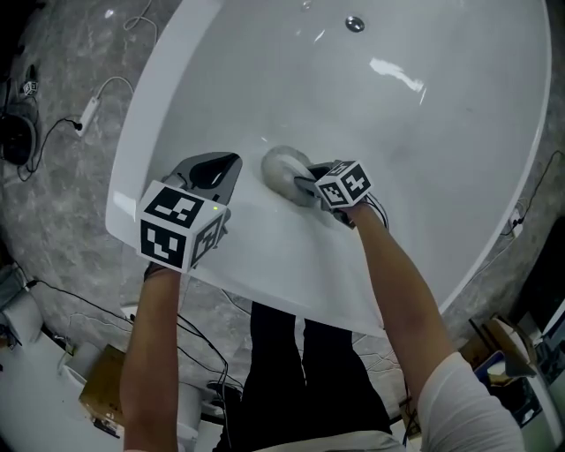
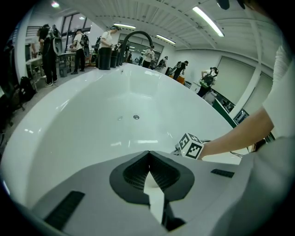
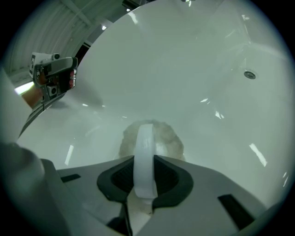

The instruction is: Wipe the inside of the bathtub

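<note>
A white oval bathtub point(image 1: 424, 132) fills the head view, its drain point(image 1: 354, 24) at the far end. My right gripper point(image 1: 305, 183) is inside the tub near its front wall, shut on the white strap handle point(image 3: 144, 154) of a round pale scrubbing pad point(image 1: 282, 168). The pad point(image 3: 166, 138) lies flat against the tub's inner surface. My left gripper point(image 1: 221, 166) is held over the near left rim point(image 1: 132, 190), shut with nothing between its jaws. In the left gripper view point(image 2: 148, 159) it faces the tub's inside, with the right gripper's marker cube point(image 2: 190, 145) to its right.
A dark arched faucet point(image 2: 138, 34) stands at the tub's far rim. Cables point(image 1: 97, 97) and headphones point(image 1: 13, 137) lie on the grey floor to the left, with a cardboard box point(image 1: 101, 388) near my legs. Several people stand in the background point(image 2: 48, 50).
</note>
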A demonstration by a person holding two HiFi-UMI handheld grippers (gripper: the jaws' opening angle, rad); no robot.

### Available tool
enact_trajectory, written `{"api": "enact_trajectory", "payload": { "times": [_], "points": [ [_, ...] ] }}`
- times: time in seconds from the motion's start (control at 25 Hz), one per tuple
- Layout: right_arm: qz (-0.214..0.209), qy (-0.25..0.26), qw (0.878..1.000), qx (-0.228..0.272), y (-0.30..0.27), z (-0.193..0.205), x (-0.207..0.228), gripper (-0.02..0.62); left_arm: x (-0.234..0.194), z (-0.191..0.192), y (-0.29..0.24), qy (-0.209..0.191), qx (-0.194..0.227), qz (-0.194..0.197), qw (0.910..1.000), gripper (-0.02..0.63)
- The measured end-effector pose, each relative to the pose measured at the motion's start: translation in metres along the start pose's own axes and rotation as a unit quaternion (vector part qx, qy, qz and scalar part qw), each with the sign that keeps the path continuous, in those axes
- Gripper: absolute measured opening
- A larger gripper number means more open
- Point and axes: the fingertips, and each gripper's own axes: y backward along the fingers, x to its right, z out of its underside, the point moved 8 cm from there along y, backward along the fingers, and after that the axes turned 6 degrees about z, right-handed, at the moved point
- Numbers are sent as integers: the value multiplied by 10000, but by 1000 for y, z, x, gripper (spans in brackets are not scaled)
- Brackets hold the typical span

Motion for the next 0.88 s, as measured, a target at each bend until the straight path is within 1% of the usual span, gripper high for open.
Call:
{"api": "enact_trajectory", "payload": {
  "times": [0.12,0.36,0.52,0.64,0.88],
  "points": [
    [-155,39,9999,23,11,-3,-15,93,8,0,11,96,35,-2,9999,12],
    [-455,150,9988,132,32,-13,-53,92,23,0,42,143,124,-62,9998,12],
    [-787,237,9964,221,50,-23,-83,92,32,-2,63,43,155,-127,9998,12],
    [-980,302,9943,278,62,-28,-102,93,35,-2,69,45,132,-152,9998,12],
    [-1219,390,9911,368,82,-37,-138,94,39,5,82,113,163,-264,9995,12]
  ]
}}
